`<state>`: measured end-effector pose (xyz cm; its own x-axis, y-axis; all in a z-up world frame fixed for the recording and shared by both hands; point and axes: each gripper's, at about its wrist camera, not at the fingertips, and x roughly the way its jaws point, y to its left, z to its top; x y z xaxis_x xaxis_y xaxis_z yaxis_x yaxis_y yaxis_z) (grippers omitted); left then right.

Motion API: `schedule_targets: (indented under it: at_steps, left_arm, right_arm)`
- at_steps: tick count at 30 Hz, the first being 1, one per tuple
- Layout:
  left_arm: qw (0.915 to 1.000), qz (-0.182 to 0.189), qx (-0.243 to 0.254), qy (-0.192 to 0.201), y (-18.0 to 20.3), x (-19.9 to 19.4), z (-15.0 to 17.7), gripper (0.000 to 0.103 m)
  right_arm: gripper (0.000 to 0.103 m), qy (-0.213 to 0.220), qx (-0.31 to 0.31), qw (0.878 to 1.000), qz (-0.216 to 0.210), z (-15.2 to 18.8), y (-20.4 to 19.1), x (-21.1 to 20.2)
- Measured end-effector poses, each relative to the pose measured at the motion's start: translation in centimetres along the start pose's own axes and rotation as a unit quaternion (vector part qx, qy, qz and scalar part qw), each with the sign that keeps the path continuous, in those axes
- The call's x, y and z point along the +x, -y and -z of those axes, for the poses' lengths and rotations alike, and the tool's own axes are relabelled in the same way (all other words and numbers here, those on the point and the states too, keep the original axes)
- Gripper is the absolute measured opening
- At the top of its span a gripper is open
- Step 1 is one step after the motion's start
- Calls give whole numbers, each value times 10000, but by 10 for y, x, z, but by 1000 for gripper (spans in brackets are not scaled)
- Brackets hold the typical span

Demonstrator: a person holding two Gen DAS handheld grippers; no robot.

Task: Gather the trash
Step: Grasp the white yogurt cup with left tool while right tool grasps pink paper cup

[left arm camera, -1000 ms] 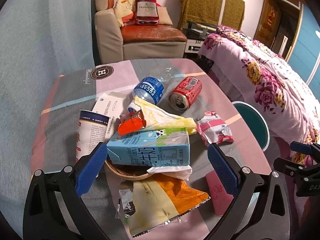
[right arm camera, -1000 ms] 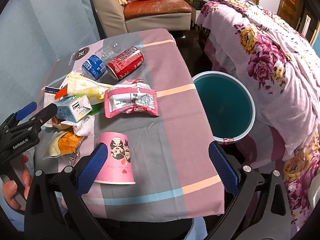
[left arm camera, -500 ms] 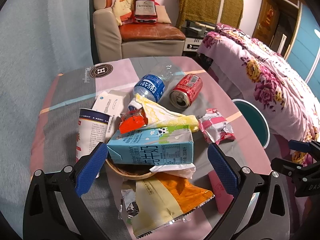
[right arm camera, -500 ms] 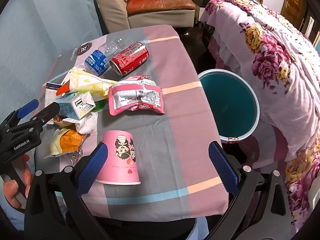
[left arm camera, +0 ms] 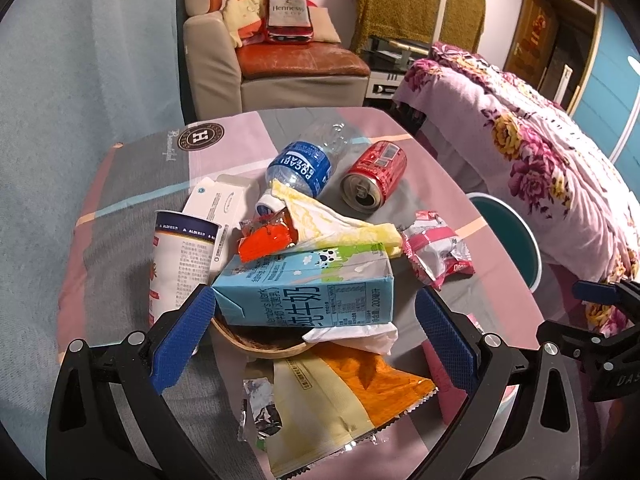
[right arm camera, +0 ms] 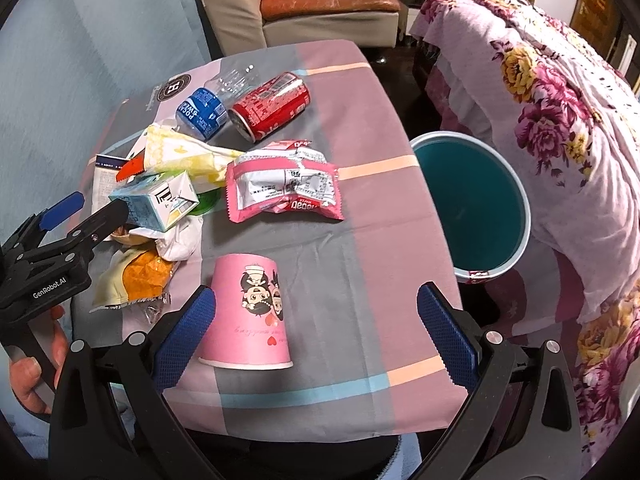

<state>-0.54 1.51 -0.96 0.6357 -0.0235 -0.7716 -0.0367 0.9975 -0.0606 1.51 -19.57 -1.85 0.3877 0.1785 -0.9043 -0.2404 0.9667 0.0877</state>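
Left gripper (left arm camera: 312, 322) spread wide around blue milk carton (left arm camera: 308, 292), gripping nothing. Right gripper (right arm camera: 316, 324) wide, empty, over upturned pink paper cup (right arm camera: 248, 316). Crinkled foil wrappers nearby.

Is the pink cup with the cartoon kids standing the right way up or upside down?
Upside down. The pink cup stands on its wide mouth on the tablecloth, narrow base up, so its cartoon print is inverted.

Beyond the worktop's (right arm camera: 352, 92) far edge stands a beige armchair (left arm camera: 212, 64) with a worn brown seat cushion (left arm camera: 300, 60); a red box marked Hennessy (left arm camera: 289, 14) leans on its backrest beside a yellowish cloth (left arm camera: 240, 12). A bed under a pink floral cover (right arm camera: 560, 120) runs along the right edge.
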Motion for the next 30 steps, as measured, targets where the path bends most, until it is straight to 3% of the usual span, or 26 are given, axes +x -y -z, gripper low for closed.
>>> schedule_targets:
  at_steps: [10,16,18,25,27,28,30]
  left_arm:
    - [9999,81,-38,-51,-11,5,3,100]
    - [9998,105,-122,-131,-32,7,4,100]
    - [9997,83,-186,-137,-45,6,3,100]
    - [9977,17,-616,-279,-103,11,6,100]
    - [9966,31,-739,-350,-120,16,5,100]
    - [9962,46,-775,-382,-125,19,5,98]
    - [9960,22,-771,-444,-133,24,6,97]
  right_arm:
    - [97,-127,-44,9999,-95,0,-10,12]
    - [83,-325,-179,9991,-183,-4,-22,26]
    - [78,-461,-162,9983,-305,-4,-26,34]
    - [77,-932,-132,9938,-586,2,-38,62]
    - [70,-1018,-176,9928,-606,3,-43,68]
    - [59,-1070,-181,9921,-630,4,-44,71]
    - [57,-1063,-210,9920,-653,4,-47,73]
